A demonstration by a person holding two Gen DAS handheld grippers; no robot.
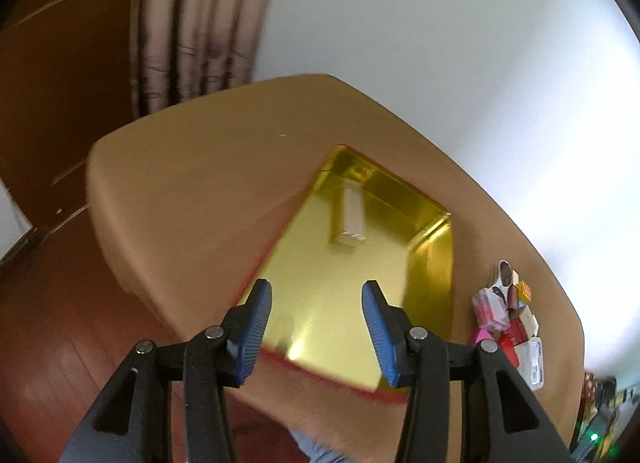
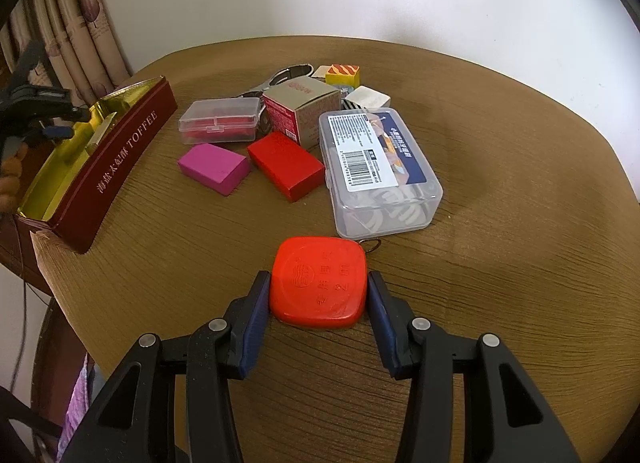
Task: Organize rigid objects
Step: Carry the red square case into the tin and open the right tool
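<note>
The right gripper (image 2: 319, 295) clasped a red tape measure (image 2: 319, 282) between its fingers (image 2: 256, 303), low over the table (image 2: 500, 263) near the clear plastic box (image 2: 380, 167). The left gripper (image 1: 318, 327) hung spread and empty above the gold-lined tin (image 1: 340, 283), where one small box (image 1: 352, 219) lay.

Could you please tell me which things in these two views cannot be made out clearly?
- Scissors: right wrist view, mostly hidden behind the cardboard box.
- Pale item in the toffee tin: left wrist view, motion-blurred.
- Pile of small boxes: left wrist view, too small to identify.
</note>
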